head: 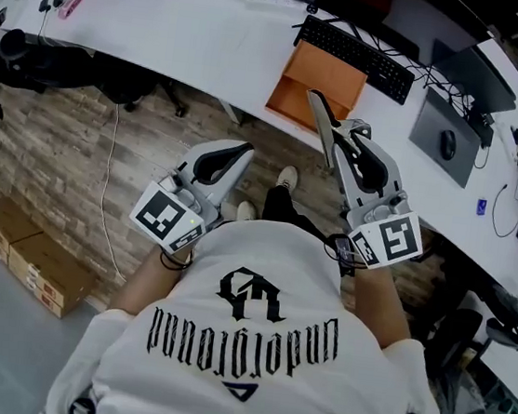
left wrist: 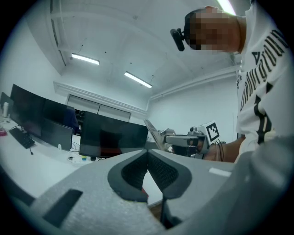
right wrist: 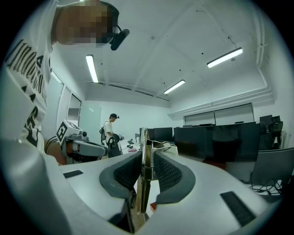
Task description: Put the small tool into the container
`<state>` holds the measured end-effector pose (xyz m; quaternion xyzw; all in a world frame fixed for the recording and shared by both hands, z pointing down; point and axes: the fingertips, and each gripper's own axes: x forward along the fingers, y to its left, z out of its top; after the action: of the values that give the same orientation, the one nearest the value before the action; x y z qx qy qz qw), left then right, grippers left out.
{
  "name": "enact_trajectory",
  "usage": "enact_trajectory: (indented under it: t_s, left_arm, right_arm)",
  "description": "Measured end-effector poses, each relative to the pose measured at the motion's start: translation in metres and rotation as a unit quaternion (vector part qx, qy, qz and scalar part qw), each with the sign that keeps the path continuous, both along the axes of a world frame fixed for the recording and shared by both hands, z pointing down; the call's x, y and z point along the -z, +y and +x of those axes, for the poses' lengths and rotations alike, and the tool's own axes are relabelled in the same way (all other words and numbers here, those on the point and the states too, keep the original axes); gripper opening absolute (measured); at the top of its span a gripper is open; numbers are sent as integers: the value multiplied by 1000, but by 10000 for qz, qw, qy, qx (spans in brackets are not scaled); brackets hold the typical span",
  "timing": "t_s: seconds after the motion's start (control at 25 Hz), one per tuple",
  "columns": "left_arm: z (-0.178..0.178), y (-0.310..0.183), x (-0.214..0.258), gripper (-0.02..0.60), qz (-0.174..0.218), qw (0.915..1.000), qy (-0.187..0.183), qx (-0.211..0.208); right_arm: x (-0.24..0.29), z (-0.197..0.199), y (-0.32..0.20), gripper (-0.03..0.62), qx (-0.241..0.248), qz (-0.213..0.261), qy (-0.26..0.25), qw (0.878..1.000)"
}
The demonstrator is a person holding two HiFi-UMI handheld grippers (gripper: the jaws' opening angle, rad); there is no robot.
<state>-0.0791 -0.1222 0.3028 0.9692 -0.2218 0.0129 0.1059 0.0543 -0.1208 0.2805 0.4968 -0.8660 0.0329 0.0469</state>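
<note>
My right gripper (head: pixel 347 139) is shut on the small tool (head: pixel 319 115), a flat metal piece with a spring. The tool sticks out past the jaws toward the desk. In the right gripper view the tool (right wrist: pixel 146 170) stands on edge, pressed between the dark pads (right wrist: pixel 167 172) of that gripper (right wrist: pixel 148 158). The container (head: pixel 316 87), an open orange box, sits on the white desk (head: pixel 206 31) just beyond the tool's tip. My left gripper (head: pixel 238 152) hangs over the wooden floor to the left, its jaws together with nothing between them. The left gripper view shows its own jaws (left wrist: pixel 148 153) shut, and the right gripper (left wrist: pixel 181 140) beyond them.
A black keyboard (head: pixel 357 56) lies behind the orange box, and a dark pad with a mouse (head: pixel 447 145) lies to its right. Cardboard boxes (head: pixel 28 253) rest on the floor at the left. An office chair (head: pixel 34 57) stands under the desk. Another person (right wrist: pixel 110 128) stands far off.
</note>
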Motion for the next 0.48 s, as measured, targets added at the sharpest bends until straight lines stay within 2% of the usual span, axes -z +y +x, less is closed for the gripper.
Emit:
enact_trajectory:
  t_s: [0.48]
  left_arm:
    - [37,-52,-19,13,-102,9992,-273,284]
  right_arm:
    - [-18,30,-63,92,397,-208,-54,9990]
